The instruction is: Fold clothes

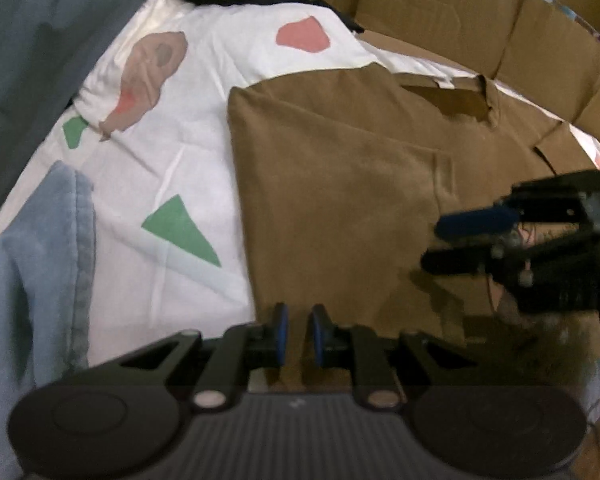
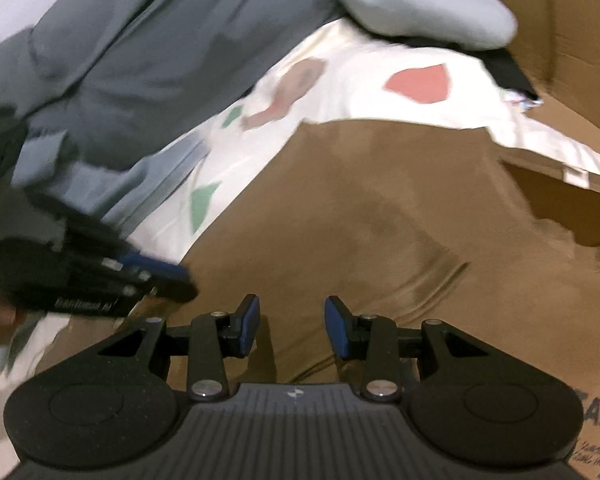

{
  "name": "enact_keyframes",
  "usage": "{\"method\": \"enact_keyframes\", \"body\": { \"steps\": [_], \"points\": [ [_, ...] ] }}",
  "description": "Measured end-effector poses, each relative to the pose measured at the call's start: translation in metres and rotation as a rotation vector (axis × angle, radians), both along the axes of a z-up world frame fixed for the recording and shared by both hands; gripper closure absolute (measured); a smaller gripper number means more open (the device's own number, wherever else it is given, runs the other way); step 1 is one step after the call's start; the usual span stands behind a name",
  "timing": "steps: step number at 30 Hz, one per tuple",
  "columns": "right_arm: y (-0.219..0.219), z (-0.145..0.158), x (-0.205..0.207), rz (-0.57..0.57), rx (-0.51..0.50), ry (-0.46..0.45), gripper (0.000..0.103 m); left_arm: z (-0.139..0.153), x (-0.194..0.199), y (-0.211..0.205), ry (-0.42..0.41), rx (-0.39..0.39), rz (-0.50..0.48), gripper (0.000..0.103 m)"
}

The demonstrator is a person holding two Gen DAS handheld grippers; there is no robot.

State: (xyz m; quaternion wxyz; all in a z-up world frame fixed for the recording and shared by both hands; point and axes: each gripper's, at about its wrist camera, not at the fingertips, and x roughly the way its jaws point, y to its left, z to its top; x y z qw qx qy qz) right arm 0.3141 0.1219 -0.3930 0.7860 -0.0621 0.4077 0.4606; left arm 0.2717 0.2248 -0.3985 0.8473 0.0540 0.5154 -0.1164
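The left gripper (image 1: 298, 334) pinched the near edge of the brown T-shirt (image 1: 340, 200) on the patterned bedsheet (image 1: 172, 160). The right gripper (image 2: 290, 328) was spread wide, holding nothing.

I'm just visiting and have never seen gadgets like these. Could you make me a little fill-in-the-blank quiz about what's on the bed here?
1. The garment being folded is a ____ T-shirt.
2. It lies on a white sheet printed with green and ____ shapes.
3. Behind the bed stands a large ____ box.
4. Of the left gripper and the right gripper, the ____ one has its fingers farther apart.

Missing words: brown; pink; cardboard; right
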Motion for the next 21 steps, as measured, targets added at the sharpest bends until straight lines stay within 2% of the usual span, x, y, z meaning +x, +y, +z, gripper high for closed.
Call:
{"method": "enact_keyframes", "body": {
  "steps": [9, 11, 15, 18, 21],
  "points": [
    [0.008, -0.01, -0.02, 0.08, -0.107, -0.069, 0.06, 0.0, -0.015, 0.009, 0.02, 0.06, 0.0, 0.087],
    [0.009, -0.007, -0.022, 0.084, -0.12, -0.075, 0.06, 0.001, -0.021, 0.016, 0.028, 0.057, 0.013, 0.082],
    [0.007, -0.001, -0.027, 0.097, -0.107, -0.071, 0.06, 0.015, -0.032, 0.028, 0.006, 0.015, 0.051, 0.08],
    [0.006, 0.0, -0.03, 0.103, -0.107, -0.076, 0.06, 0.022, -0.04, 0.031, -0.012, -0.026, 0.052, 0.068],
    [0.006, -0.001, -0.031, 0.104, -0.11, -0.054, 0.06, 0.017, -0.043, 0.027, -0.007, -0.005, 0.047, 0.068]
  ]
}}
